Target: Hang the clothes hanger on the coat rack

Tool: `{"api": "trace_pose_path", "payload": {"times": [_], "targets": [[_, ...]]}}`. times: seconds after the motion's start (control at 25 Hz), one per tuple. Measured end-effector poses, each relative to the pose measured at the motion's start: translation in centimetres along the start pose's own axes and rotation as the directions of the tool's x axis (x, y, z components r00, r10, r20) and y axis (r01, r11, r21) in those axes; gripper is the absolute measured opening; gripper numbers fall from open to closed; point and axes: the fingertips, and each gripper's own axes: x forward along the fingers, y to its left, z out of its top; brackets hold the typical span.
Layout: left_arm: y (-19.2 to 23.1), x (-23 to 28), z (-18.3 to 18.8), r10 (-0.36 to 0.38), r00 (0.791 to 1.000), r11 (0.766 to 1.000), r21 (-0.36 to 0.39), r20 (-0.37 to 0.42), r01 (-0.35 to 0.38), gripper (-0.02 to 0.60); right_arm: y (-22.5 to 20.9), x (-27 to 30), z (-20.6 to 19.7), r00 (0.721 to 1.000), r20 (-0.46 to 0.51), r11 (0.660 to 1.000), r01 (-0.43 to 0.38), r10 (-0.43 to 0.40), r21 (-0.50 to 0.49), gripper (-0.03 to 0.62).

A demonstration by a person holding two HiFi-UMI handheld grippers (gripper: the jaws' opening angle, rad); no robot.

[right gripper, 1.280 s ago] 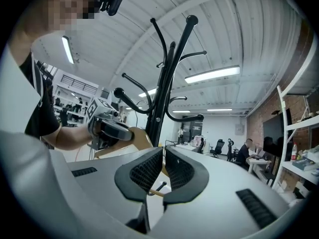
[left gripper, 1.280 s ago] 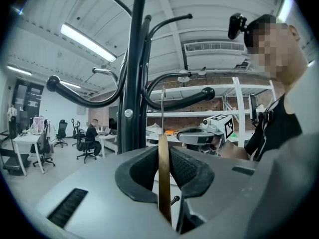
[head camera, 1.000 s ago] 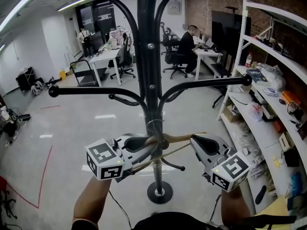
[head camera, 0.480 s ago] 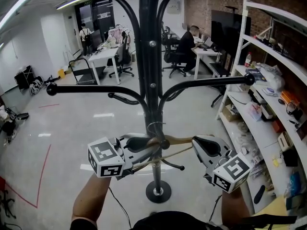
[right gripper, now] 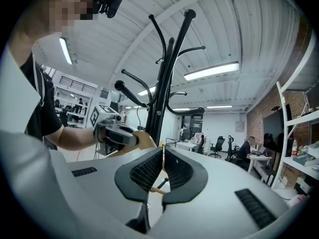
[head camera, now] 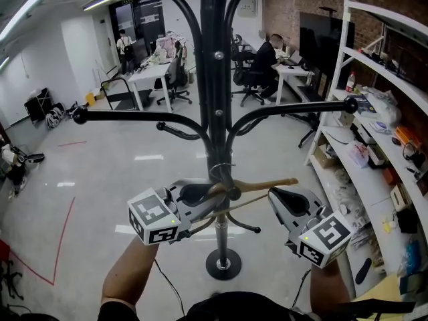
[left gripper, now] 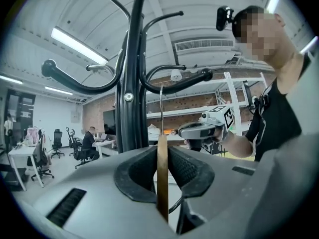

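Observation:
A black coat rack with curved arms stands straight ahead. My left gripper is shut on a wooden clothes hanger, which it holds close against the pole. In the left gripper view the hanger's wood stands on edge between the pads. Its wire hook rises toward a rack arm; whether it rests there I cannot tell. My right gripper is level just right of the pole, below the hanger's right end, jaws together with nothing seen between them. From the right gripper view, the left gripper and hanger sit beyond the jaws.
White shelving loaded with boxes and small items runs along the right. The rack's round base is on the grey floor below my hands. Desks, office chairs and seated people are at the far end of the room.
The hanger has rolled slightly in the left gripper, its right end a touch higher. Both grippers stay where they were beside the pole.

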Motion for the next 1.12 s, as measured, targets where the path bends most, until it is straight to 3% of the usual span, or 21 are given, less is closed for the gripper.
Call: {"api": "trace_pose_path", "payload": {"times": [0.2,0.44,0.68,0.88,1.0,1.12], "targets": [[1.0,-0.2,0.1,0.07,0.997,0.997,0.029,0.012,-0.071,0.1,-0.2,-0.7,-0.2,1.0,-0.002,1.0,0.015,-0.015,0.002,0.009],[1.2,-0.6,0.1,0.082,0.996,0.993,0.086,0.019,-0.083,0.109,0.0,-2.0,-0.3,1.0,-0.004,1.0,0.019,-0.019,-0.001,0.009],[1.2,-1.2,0.3,0.125,0.992,0.975,0.183,0.012,-0.125,0.121,0.3,-3.6,-0.3,1.0,0.0,1.0,0.023,-0.023,-0.019,0.009],[1.0,-1.7,1.0,0.187,0.982,0.958,0.218,0.026,-0.188,0.121,0.1,-5.2,-0.5,1.0,0.006,1.0,0.024,-0.024,-0.006,0.009],[0.8,-3.2,2.3,0.232,0.969,0.942,0.229,0.084,-0.245,0.121,0.2,-6.3,-0.7,0.999,0.026,1.0,0.021,-0.021,0.01,0.009],[-0.3,-5.9,3.8,0.308,0.939,0.922,0.194,0.154,-0.335,0.121,0.3,-7.6,-0.9,0.998,0.049,0.999,0.025,-0.027,0.036,0.009]]}}
